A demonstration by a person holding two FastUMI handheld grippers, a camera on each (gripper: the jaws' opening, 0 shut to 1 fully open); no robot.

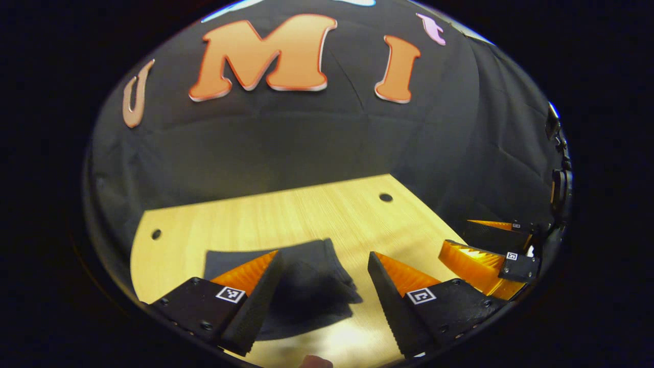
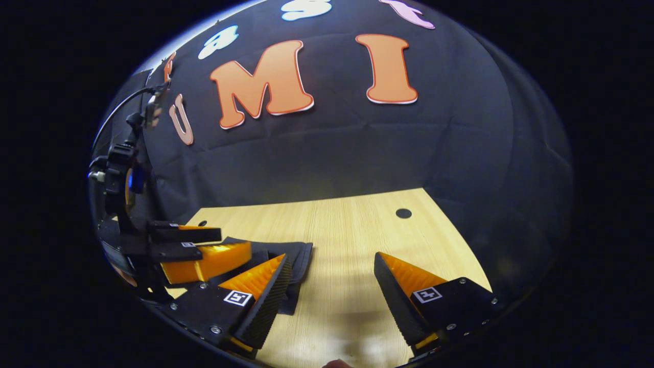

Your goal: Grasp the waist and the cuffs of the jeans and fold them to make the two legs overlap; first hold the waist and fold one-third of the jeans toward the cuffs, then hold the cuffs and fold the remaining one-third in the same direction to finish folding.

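Note:
The dark jeans (image 1: 306, 286) lie folded into a compact stack on the wooden table (image 1: 286, 214). My left gripper (image 1: 324, 255) hovers open just over the stack, with the cloth showing between its fingers and neither finger pressing on it. In the left gripper view my right gripper (image 1: 457, 234) stands open at the far right, off the jeans. In the right gripper view the jeans (image 2: 301, 255) sit at the lower left, partly behind the left finger. My right gripper (image 2: 332, 256) is open over bare wood beside them. My left gripper (image 2: 235, 240) reaches in open from the left above the stack.
The table has small round holes (image 1: 386, 197) (image 1: 156, 234) (image 2: 403, 213) near its far corners. The black cloth wall (image 1: 306, 143) closes the back and sides of the table. Bare wood (image 2: 357, 230) stretches to the right of the jeans.

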